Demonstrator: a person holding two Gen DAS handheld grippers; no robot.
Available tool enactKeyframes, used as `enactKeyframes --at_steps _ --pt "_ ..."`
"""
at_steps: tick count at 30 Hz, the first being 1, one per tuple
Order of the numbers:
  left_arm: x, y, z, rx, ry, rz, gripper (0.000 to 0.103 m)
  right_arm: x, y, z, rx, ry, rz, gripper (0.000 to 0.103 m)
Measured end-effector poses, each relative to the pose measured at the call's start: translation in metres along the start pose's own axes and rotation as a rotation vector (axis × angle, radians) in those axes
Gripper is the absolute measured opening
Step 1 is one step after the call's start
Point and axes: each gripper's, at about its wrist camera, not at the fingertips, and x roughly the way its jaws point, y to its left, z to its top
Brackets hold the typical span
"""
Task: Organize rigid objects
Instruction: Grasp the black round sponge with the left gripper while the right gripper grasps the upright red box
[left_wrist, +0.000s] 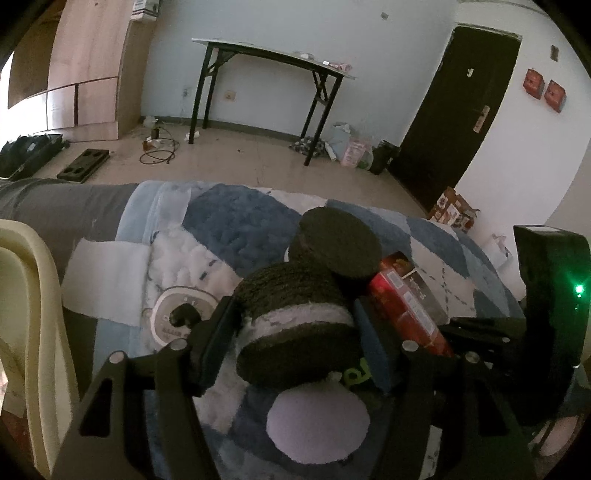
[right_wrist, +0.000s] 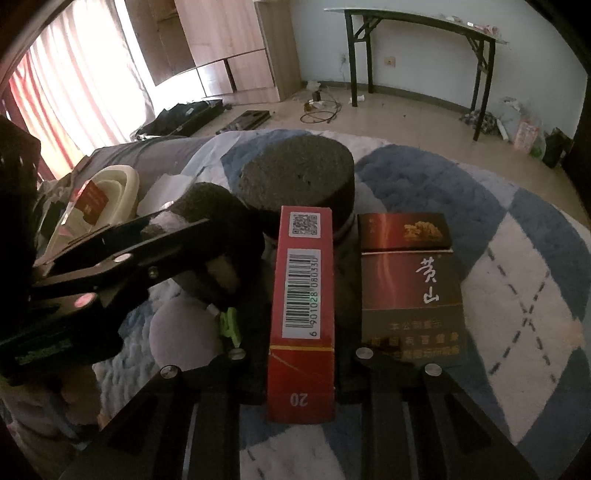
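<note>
Left wrist view: the left gripper (left_wrist: 295, 332) pinches a dark, rough-faced sandwich-cookie-shaped block (left_wrist: 295, 325) by its rim, one jaw on each side, over a blue-and-white patchwork blanket (left_wrist: 236, 225). A second such block (left_wrist: 336, 243) lies just beyond at 12 o'clock, touching the first. At 10 o'clock a round white gadget (left_wrist: 183, 319) rests on the blanket; a cream-coloured basket (left_wrist: 33, 295) stands at the 9 o'clock edge.

In the right wrist view, the right gripper (right_wrist: 301, 354) clamps a red cigarette pack (right_wrist: 303, 310) standing on edge, barcode side up. A dark brown-and-red pack (right_wrist: 410, 280) lies flat just beside it at 3 o'clock. The second block (right_wrist: 299, 177) sits at 12 o'clock, behind the red pack; the left gripper (right_wrist: 207, 251) reaches in from 9 o'clock.

The blocks look light, stiff and grippy, likely best taken across the rim as now. The packs seem light, thin-walled cardboard that would dent under a hard squeeze; the long narrow sides offer the safest hold.

Count: two dark blocks and two packs on the blanket, one round gadget, one basket; a red card or small pack in the basket is too small to identify.
</note>
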Motion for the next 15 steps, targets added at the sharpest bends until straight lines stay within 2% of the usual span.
enactKeyframes --at_steps 3,9,15 --pt "-0.008 0.005 0.006 -0.011 -0.003 -0.025 0.065 -0.007 0.001 0.001 -0.01 -0.011 -0.006 0.021" --pt "-0.043 0.015 0.018 -0.028 -0.081 -0.039 0.065 -0.037 -0.003 0.0 0.0 -0.093 -0.002 0.021" --pt "-0.057 0.017 0.023 -0.023 -0.109 -0.042 0.065 -0.059 -0.007 -0.003 0.008 -0.186 0.009 0.021"
